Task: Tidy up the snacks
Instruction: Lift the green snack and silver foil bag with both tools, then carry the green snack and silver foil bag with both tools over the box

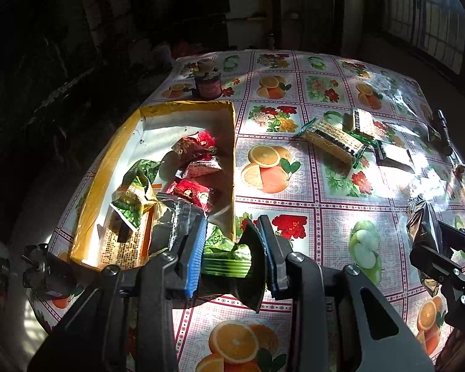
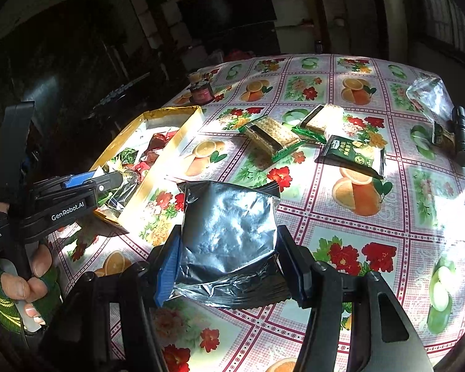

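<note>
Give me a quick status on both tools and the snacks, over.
Left tool shut on green snack pack beside yellow box. Right tool shut on silver bag. Three wrapped snacks on table; nothing blocking.

Harsh sun glare on tablecloth [image 1: 341,217] — bg nearly black, hard shadows, fisheye warp at edges.

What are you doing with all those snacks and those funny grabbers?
A person is tidying snacks into a yellow cardboard box using a grabber in each hand. The left gripper has its jaws shut on a green packet right beside the box. The right gripper holds a shiny silver packet above the table. Wafer packs and a dark green packet still lie on the flowery tablecloth.
</note>
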`<state>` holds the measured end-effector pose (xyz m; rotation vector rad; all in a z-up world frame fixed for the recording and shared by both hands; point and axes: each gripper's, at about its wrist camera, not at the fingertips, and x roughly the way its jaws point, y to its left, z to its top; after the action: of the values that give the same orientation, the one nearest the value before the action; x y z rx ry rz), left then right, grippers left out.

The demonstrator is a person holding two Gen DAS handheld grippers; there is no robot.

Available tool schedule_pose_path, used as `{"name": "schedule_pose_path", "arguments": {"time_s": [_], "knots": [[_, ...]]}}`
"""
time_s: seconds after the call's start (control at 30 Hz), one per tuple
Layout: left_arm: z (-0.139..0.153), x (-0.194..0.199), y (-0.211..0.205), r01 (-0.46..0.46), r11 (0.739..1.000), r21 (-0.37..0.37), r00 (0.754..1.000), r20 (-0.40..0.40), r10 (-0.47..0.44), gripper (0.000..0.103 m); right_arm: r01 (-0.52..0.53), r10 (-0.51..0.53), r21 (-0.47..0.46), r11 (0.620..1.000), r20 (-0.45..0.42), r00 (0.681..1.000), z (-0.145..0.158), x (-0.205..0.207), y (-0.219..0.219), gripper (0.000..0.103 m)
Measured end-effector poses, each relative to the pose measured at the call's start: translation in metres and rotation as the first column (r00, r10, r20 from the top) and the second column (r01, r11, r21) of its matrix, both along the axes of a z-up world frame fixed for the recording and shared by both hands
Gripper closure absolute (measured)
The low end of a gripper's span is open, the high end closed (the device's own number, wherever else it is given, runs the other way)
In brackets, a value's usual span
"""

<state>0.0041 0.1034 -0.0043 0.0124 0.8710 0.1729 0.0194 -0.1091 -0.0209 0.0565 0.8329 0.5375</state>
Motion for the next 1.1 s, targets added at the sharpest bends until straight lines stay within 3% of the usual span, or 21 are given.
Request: {"name": "schedule_pose_path", "arguments": {"time_s": [0.27,0.57,0.8,1.1], "knots": [[0.003,-0.002,0.034,-0.051,0.998,-0.039,0.999,0.01,0.052,0.068,-0.056,0.056,0.01,0.998,-0.008,0.998,0.003,0.01,0.027,0.044],[-0.005,0.0,0.121,-0.232,0.966,-0.118,0.973,-0.023,0.231,0.068,-0.218,0.217,0.088,0.972,0.019,0.976,0.022,0.058,0.137,0.045],[-0.022,0.016,0.133,-0.232,0.962,-0.147,0.972,-0.064,0.225,0.068,-0.24,0.24,0.026,0.971,-0.007,0.971,0.004,0.1,0.209,0.044],[-0.038,0.031,0.138,-0.228,0.963,-0.143,0.971,-0.107,0.214,0.068,-0.272,0.269,-0.035,0.962,-0.069,0.961,-0.023,0.113,0.233,0.044]]}}
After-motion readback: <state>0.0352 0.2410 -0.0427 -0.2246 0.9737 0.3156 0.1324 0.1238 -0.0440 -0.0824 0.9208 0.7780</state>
